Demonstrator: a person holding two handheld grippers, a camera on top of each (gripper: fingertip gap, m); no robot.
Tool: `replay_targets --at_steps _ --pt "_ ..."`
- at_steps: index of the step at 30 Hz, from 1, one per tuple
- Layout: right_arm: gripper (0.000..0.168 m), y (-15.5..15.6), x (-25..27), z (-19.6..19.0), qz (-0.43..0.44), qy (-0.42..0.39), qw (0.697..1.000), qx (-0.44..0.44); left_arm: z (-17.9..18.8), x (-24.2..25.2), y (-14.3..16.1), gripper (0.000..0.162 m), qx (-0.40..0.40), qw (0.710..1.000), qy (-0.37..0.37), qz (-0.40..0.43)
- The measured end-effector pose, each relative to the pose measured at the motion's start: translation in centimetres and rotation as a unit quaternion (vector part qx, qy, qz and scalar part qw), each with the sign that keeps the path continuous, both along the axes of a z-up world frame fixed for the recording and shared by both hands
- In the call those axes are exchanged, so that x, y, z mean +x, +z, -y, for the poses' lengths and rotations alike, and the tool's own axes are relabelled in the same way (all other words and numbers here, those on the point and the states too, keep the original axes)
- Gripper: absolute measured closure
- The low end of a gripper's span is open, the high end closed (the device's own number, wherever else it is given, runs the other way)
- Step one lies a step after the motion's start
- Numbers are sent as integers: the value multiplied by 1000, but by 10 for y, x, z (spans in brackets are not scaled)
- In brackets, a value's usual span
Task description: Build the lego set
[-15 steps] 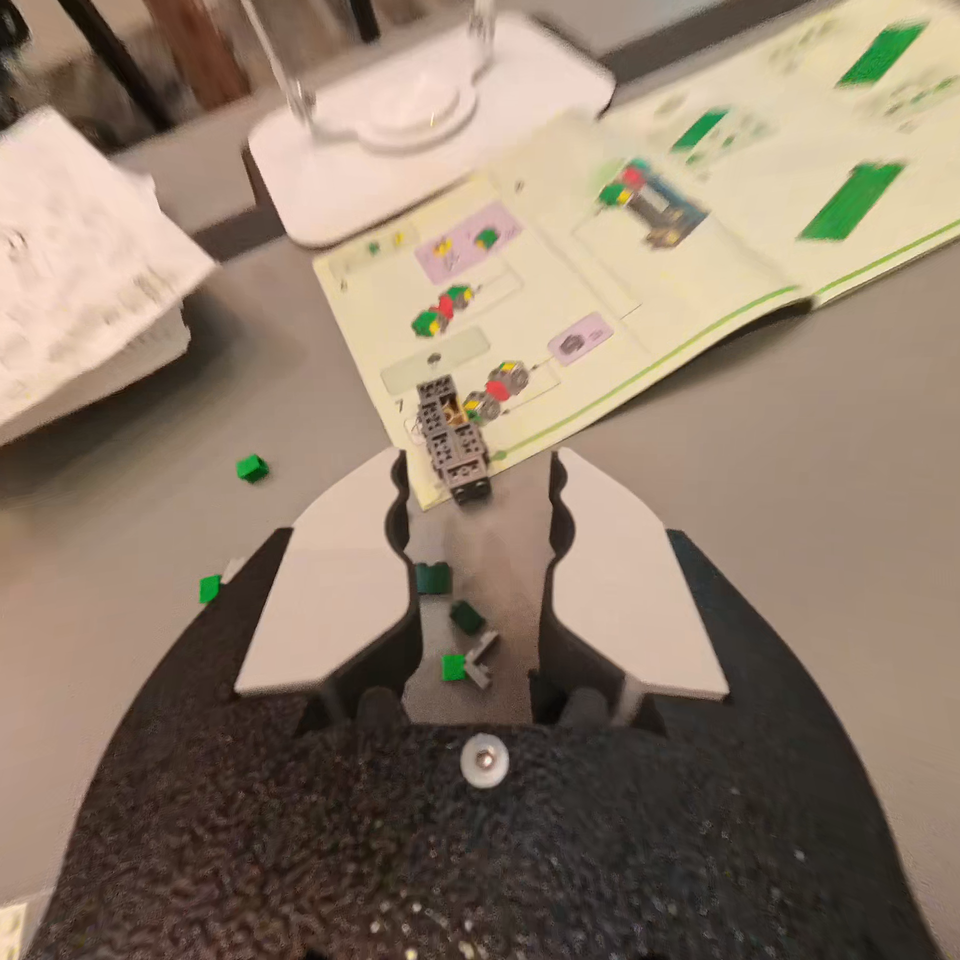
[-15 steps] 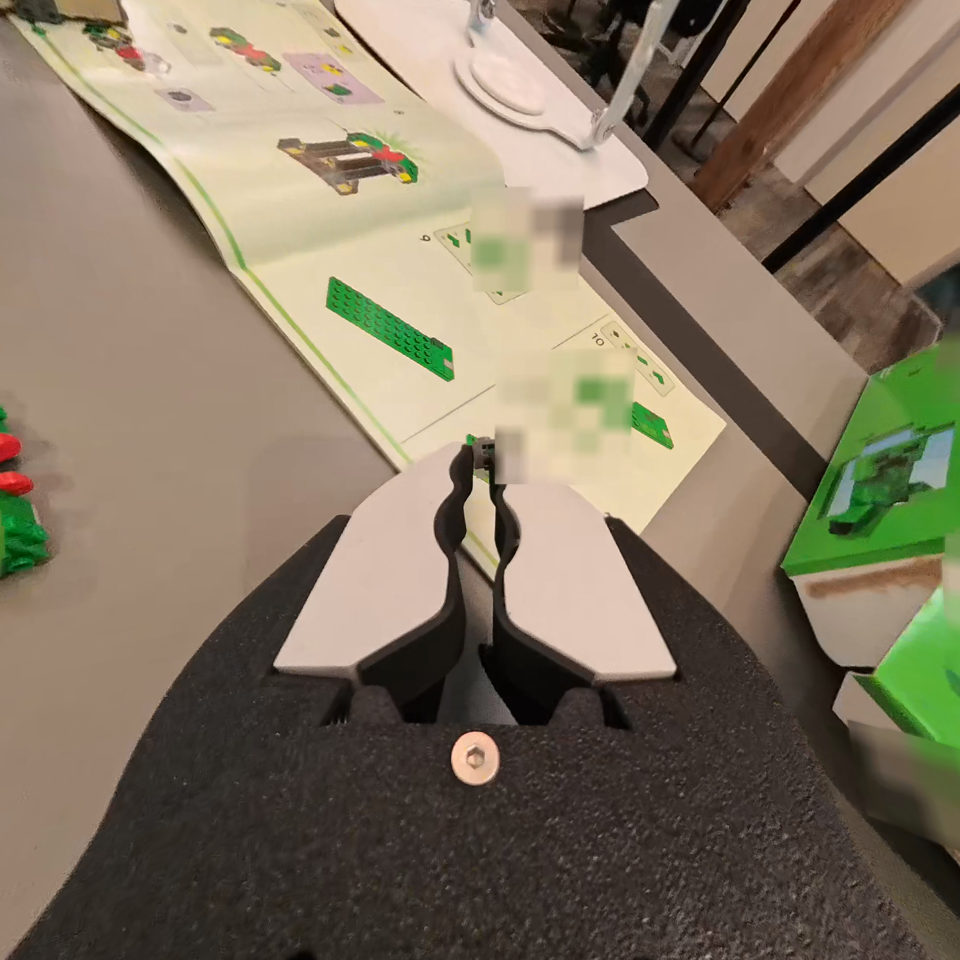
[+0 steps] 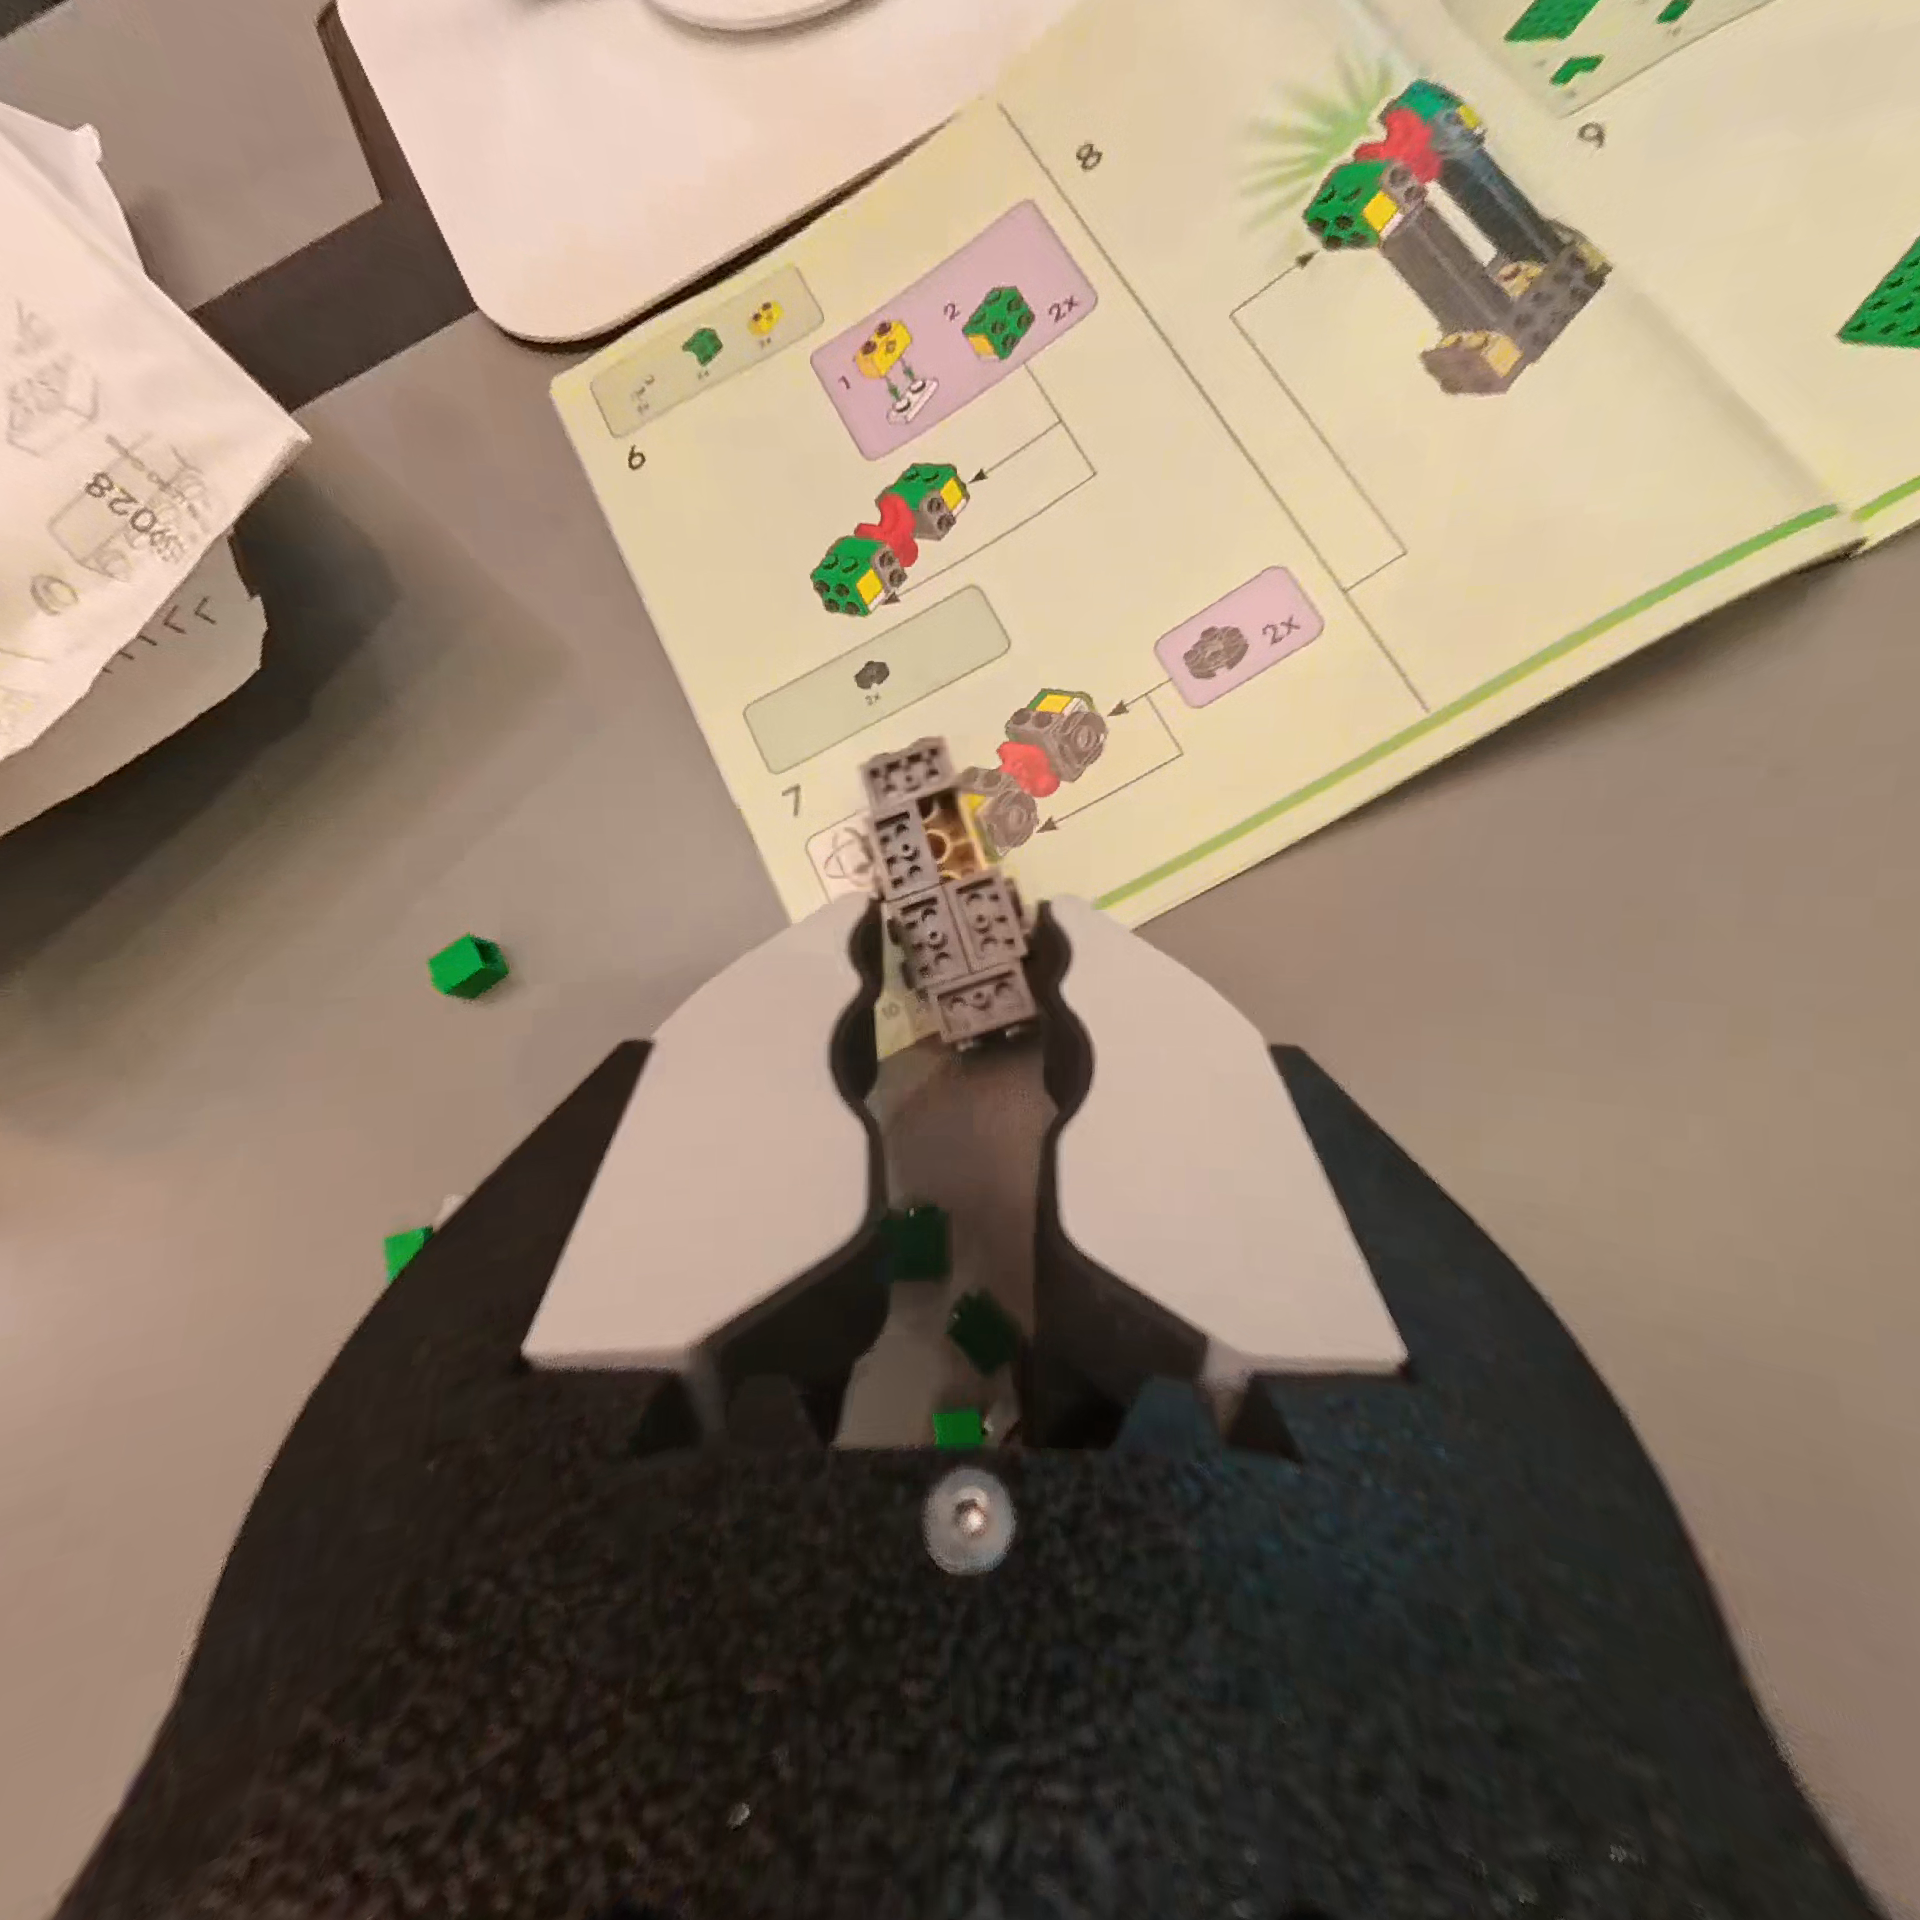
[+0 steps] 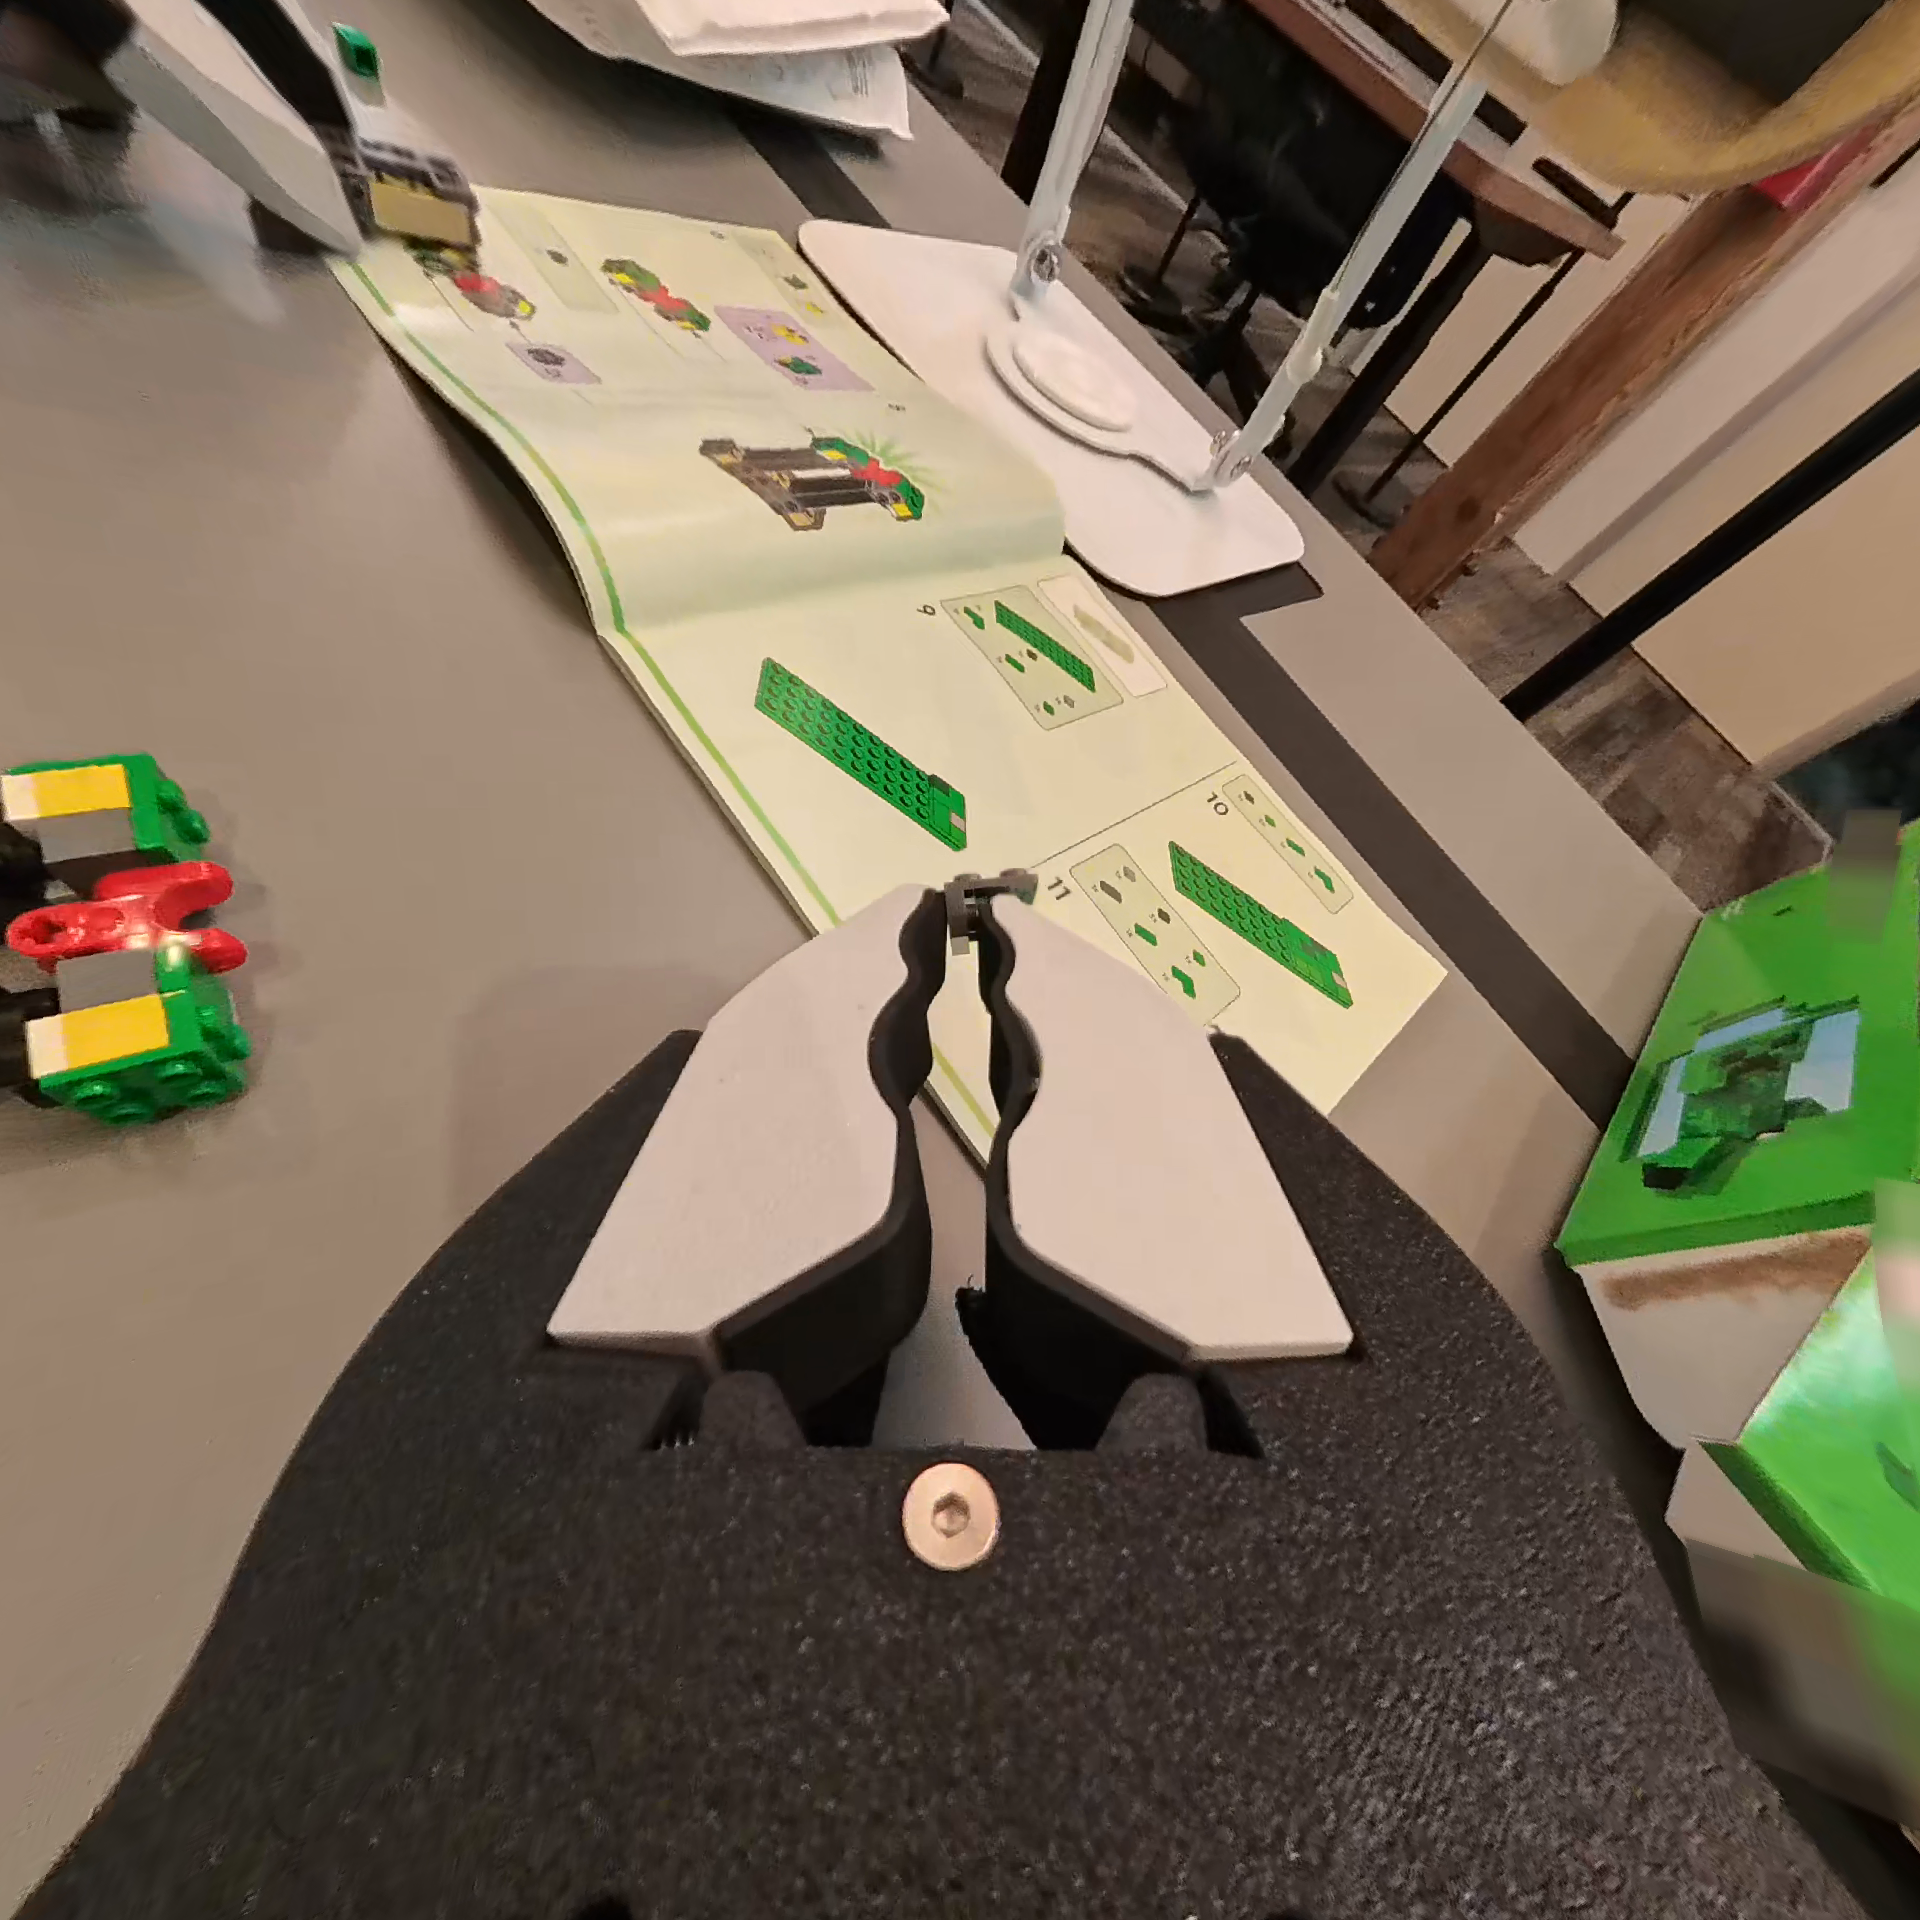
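Your left claw (image 3: 951, 935) grips a grey brick assembly (image 3: 940, 894) over the instruction booklet (image 3: 1195, 499). Your right claw (image 4: 966, 914), nearly closed, pinches a small grey piece (image 4: 982, 899).

1 open instruction booklet (image 4: 831, 582) lies on the table. There are 2 grippers: the left gripper (image 3: 954, 940) and the right gripper (image 4: 971, 920). 1 grey brick assembly (image 3: 940, 894) and 1 small grey piece (image 4: 982, 899) show at their tips. 1 green, red and yellow assembly (image 4: 125, 935) sits apart. 5 loose green bricks show in the left wrist view, 1 of them (image 3: 468, 966) clear of the gripper. 1 white lamp base (image 4: 1091, 405), 2 green boxes (image 4: 1766, 1081) and 1 white paper stack (image 3: 94, 436) complete the count.
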State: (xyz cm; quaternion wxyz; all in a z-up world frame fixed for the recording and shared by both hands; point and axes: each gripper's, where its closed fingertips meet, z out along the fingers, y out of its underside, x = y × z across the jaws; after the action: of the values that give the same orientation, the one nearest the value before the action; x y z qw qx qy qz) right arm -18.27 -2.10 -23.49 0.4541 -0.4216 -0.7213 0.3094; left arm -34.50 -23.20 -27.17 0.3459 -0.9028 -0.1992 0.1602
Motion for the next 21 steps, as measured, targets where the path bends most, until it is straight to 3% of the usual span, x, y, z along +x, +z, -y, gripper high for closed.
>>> replay_targets --at_steps 5,9,12,16,21 --pt "163 4 2 13 -14 36 999 -1 -11 19 17 136 24 998 -41 -37" --pt "163 1 9 33 3 93 996 1 -40 78 37 137 102 985 -136 -19" --pt "163 -12 28 46 70 133 989 -13 -56 124 36 137 121 971 -207 2" --pt "163 -26 52 45 116 138 984 -11 -67 161 39 137 158 951 -264 21" --pt "163 -31 63 42 138 138 981 -12 -71 173 42 137 192 937 -289 36"
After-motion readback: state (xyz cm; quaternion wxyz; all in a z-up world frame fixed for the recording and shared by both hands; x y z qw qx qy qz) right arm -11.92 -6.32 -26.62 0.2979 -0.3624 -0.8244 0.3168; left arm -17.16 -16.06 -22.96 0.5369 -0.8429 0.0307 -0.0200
